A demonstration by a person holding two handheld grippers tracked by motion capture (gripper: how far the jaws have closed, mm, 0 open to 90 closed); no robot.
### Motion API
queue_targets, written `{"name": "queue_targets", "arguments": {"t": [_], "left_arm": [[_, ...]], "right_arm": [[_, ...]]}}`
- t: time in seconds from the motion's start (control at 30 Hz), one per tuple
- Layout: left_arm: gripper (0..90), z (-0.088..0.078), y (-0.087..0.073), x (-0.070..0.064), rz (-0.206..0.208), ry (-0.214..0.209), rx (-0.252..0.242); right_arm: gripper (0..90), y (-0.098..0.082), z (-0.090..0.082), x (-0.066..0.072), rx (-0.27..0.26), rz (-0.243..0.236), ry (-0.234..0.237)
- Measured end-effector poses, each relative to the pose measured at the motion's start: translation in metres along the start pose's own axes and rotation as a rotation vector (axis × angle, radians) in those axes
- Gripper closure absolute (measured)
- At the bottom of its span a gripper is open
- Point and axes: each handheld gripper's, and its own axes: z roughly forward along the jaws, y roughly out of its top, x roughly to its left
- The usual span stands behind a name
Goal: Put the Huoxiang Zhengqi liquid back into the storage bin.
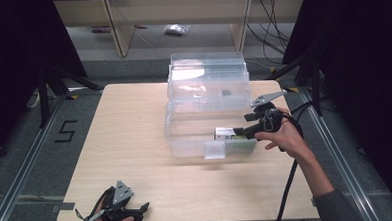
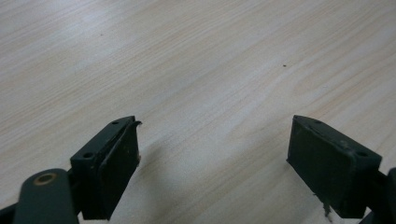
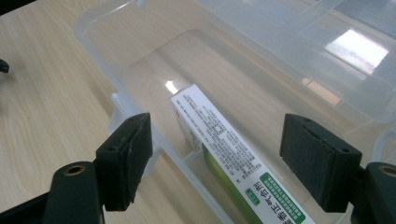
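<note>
The white-and-green carton lies inside the clear plastic bin, along the bin's near wall, its printed white face turned up and its green side against that wall. In the right gripper view we see it between our right gripper's jaws, which stand spread wide to either side of it; neither pad presses on it, so the carton rests free in the bin. In the high view we find the same carton at the front right corner of the bin, with our right gripper reaching in level from the right, over the bin's rim, the hand behind it and the cable trailing down off the table edge. The bin's lid stands tilted up at the back, clear like the rest. The bin sits near the middle of the light wooden table, toward its far side. Our left gripper rests well apart from all this at the near left edge of the table, and in the left gripper view its jaws are spread wide over bare wood with nothing between them.
</note>
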Motion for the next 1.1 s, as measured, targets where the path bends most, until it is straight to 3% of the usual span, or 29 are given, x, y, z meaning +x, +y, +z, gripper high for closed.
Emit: {"name": "queue_targets", "arguments": {"t": [0.03, 0.1, 0.13, 0.17, 0.2, 0.3, 0.33, 0.37, 0.4, 0.43, 0.5, 0.53, 0.6, 0.63, 0.67, 0.73, 0.9, 1.1], "left_arm": [[15.9, -0.001, 0.000, 0.001, 0.016, -0.006, 0.008], [15.9, -0.001, 0.000, 0.000, 0.004, -0.004, -0.003], [15.9, 0.000, 0.001, 0.003, 0.046, -0.003, -0.006], [15.9, -0.001, 0.000, 0.001, 0.014, -0.009, 0.006], [15.9, -0.002, 0.000, 0.001, 0.015, -0.007, 0.010], [15.9, -0.001, 0.000, 0.001, 0.018, -0.007, -0.005], [15.9, -0.001, 0.000, 0.001, 0.015, -0.007, -0.003], [15.9, -0.001, 0.000, 0.000, 0.000, -0.006, 0.004], [15.9, -0.001, 0.000, 0.000, 0.011, -0.002, -0.004], [15.9, -0.001, 0.001, 0.003, 0.056, -0.001, -0.007], [15.9, 0.000, 0.001, 0.002, 0.042, -0.004, -0.004], [15.9, -0.001, 0.001, 0.002, 0.040, -0.004, -0.004], [15.9, 0.000, 0.002, 0.004, 0.072, -0.002, -0.006], [15.9, -0.001, 0.000, 0.001, 0.030, -0.011, 0.004], [15.9, -0.002, 0.000, 0.000, 0.021, -0.013, 0.015], [15.9, -0.001, 0.000, 0.000, 0.025, -0.015, 0.010], [15.9, -0.001, 0.001, -0.001, 0.022, 0.000, 0.005], [15.9, -0.002, 0.001, 0.000, 0.023, -0.011, 0.006]], "right_arm": [[25.8, -0.001, -0.001, 0.000, -0.003, 0.010, 0.000], [24.6, -0.004, 0.000, 0.000, 0.004, 0.016, -0.004], [24.8, -0.005, 0.001, 0.001, 0.000, 0.030, -0.003], [24.9, -0.006, 0.000, 0.000, -0.004, 0.026, 0.001], [24.8, -0.007, 0.001, 0.001, -0.012, 0.046, 0.003], [24.5, -0.011, 0.002, 0.002, -0.025, 0.053, 0.000], [24.6, -0.012, 0.002, 0.002, -0.029, 0.028, -0.002], [24.6, -0.013, 0.001, 0.004, -0.025, 0.042, -0.004], [24.6, -0.014, 0.002, 0.004, -0.036, 0.026, -0.009], [24.6, -0.015, 0.001, 0.006, -0.031, 0.047, -0.007], [24.6, -0.017, 0.000, 0.008, -0.034, 0.034, -0.005], [24.6, -0.019, 0.000, 0.010, -0.040, 0.050, -0.005], [24.9, -0.021, 0.001, 0.009, -0.057, 0.036, -0.010], [24.7, -0.022, 0.002, 0.010, -0.059, 0.044, -0.016], [24.8, -0.022, 0.001, 0.011, -0.045, 0.055, 0.003], [24.4, -0.023, 0.000, 0.011, -0.059, 0.038, -0.001], [23.8, -0.028, -0.001, 0.016, -0.051, 0.069, 0.000], [20.1, -0.027, 0.001, 0.022, -0.066, 0.062, -0.017]]}}
